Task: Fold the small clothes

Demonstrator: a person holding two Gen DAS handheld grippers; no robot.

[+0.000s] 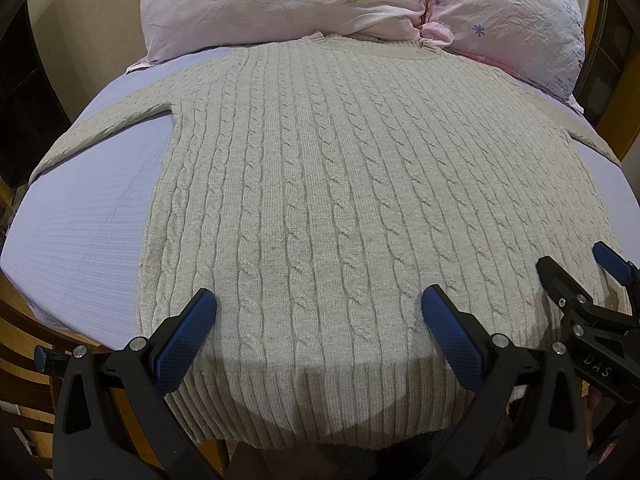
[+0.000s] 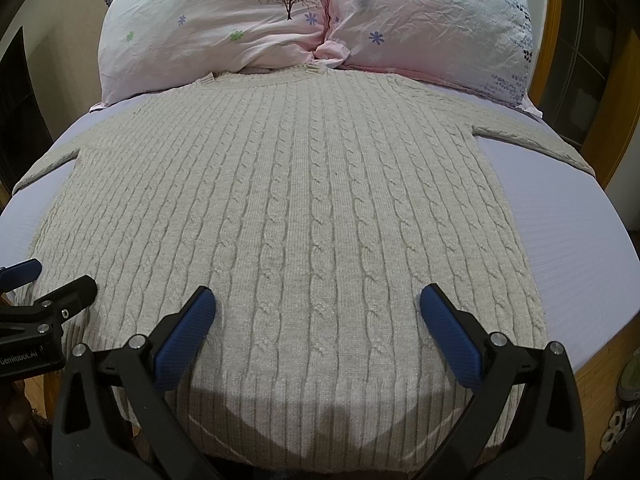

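A beige cable-knit sweater (image 1: 320, 184) lies flat on the lavender sheet (image 1: 92, 216), collar toward the pillows, sleeves spread to both sides, ribbed hem nearest me. It also shows in the right wrist view (image 2: 304, 208). My left gripper (image 1: 318, 306) is open and empty, hovering over the hem's left half. My right gripper (image 2: 316, 304) is open and empty over the hem's right half. The right gripper shows at the left wrist view's right edge (image 1: 576, 272). The left gripper shows at the right wrist view's left edge (image 2: 56, 280).
Two pink floral pillows (image 1: 304, 4) (image 2: 432, 20) lie against the sweater's collar at the far end. A wooden bed frame (image 2: 600, 128) edges the right side. The lavender sheet (image 2: 572, 216) lies bare beside the sweater on both sides.
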